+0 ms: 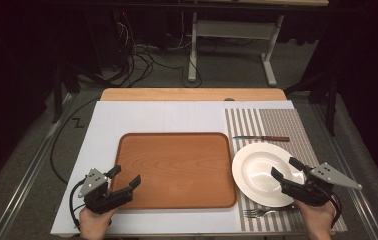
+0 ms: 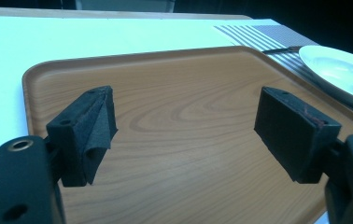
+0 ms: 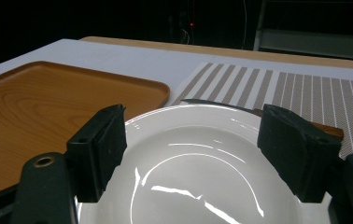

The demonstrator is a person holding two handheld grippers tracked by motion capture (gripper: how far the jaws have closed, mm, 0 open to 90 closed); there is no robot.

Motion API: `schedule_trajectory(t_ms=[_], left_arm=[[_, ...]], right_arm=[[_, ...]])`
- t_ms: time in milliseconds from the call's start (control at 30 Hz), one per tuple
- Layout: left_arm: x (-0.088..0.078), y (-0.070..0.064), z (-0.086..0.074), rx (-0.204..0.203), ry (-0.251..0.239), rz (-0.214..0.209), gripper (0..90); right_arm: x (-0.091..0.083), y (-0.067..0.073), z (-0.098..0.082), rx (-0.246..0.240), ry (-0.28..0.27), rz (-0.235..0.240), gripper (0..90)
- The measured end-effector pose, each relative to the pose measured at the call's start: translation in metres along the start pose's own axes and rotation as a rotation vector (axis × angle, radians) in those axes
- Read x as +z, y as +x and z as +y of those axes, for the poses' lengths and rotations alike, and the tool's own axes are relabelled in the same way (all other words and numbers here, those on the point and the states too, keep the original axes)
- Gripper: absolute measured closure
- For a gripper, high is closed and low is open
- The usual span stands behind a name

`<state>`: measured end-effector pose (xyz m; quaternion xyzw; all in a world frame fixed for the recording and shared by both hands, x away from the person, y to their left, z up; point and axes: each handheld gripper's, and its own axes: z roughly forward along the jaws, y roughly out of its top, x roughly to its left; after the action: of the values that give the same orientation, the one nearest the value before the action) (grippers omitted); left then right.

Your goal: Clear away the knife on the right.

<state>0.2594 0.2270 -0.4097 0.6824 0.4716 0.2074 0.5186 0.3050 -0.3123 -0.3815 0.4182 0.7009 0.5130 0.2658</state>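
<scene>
In the high view, the left hand-held gripper (image 1: 127,179) hangs over the near left corner of a wooden tray (image 1: 177,170) on the bench (image 1: 152,117), its jaws spread wide with nothing between them. The right hand-held gripper (image 1: 287,169) sits over the near right part of a white plate (image 1: 257,167), jaws also wide and not gripping it; the plate lies on a striped mat (image 1: 287,122), just beside the tray. Beyond the plate from this hand-held gripper lies a knife (image 1: 262,138), and a fork (image 1: 257,213) lies on the mat just to its near side. In the left gripper view, the two black pads stand far apart above the bare tray (image 2: 188,107), with the plate (image 2: 347,74) off to the far right. In the right gripper view, the jaws stand wide on either side of the plate (image 3: 188,158) below them, the pads not pressing on it; the tray (image 3: 39,102) lies to the left and the knife (image 3: 221,105) just past the plate's far rim.
</scene>
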Motion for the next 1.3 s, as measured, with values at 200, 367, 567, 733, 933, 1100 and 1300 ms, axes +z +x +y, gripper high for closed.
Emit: schedule_trajectory(t_ms=[200,367,567,733,933,1100,1300], left_arm=[[0.000,0.000,0.000,0.003,0.000,-0.002,21.7],[-0.001,0.000,0.000,0.002,0.000,0.000,21.7],[0.000,0.000,0.000,0.003,0.001,0.004,21.7],[0.000,0.001,0.000,0.003,0.002,0.006,21.7],[0.000,0.001,0.000,0.004,0.003,0.005,21.7],[0.000,0.001,0.000,0.005,0.003,0.004,21.7],[0.000,0.001,0.000,0.008,0.005,0.005,21.7]], right_arm=[[0.010,0.001,0.004,-0.014,0.007,0.006,24.3],[0.016,0.001,0.007,-0.011,0.010,0.011,24.3],[0.025,0.001,0.011,-0.008,0.020,0.019,24.2],[0.029,-0.001,0.013,0.014,0.016,0.006,21.9],[0.033,-0.006,0.016,0.038,0.011,-0.006,20.3],[0.038,-0.008,0.021,0.034,0.011,-0.012,19.3],[0.046,-0.012,0.025,0.042,0.022,-0.014,17.5]])
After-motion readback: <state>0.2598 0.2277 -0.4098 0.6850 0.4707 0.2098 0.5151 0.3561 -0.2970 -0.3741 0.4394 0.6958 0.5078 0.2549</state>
